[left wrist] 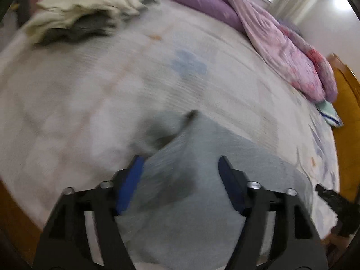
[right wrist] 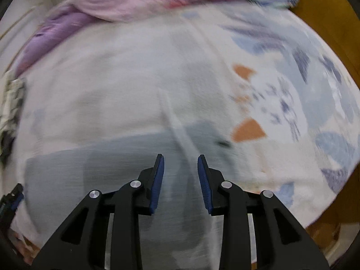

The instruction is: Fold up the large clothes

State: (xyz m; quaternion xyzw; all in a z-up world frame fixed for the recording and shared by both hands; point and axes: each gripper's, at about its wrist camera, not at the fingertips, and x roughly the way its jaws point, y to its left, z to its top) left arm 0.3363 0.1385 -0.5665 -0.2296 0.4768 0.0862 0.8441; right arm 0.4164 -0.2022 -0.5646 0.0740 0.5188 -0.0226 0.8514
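A light grey garment [left wrist: 202,180] lies flat on the patterned bed sheet [left wrist: 112,90], blurred by motion. My left gripper [left wrist: 180,164] is open above it, its blue pads wide apart, nothing between them. In the right wrist view the same grey garment [right wrist: 112,164] lies under my right gripper [right wrist: 181,159], which is open and empty, with a pale fold line running between the fingers. The other gripper shows at the left edge of the right wrist view [right wrist: 10,200] and at the right edge of the left wrist view [left wrist: 333,198].
A pile of cream and dark clothes [left wrist: 90,6] sits at the far left of the bed. A purple and pink duvet [left wrist: 281,45] runs along the far side. A small folded mint cloth [left wrist: 328,112] lies by the wooden bed frame [left wrist: 346,112].
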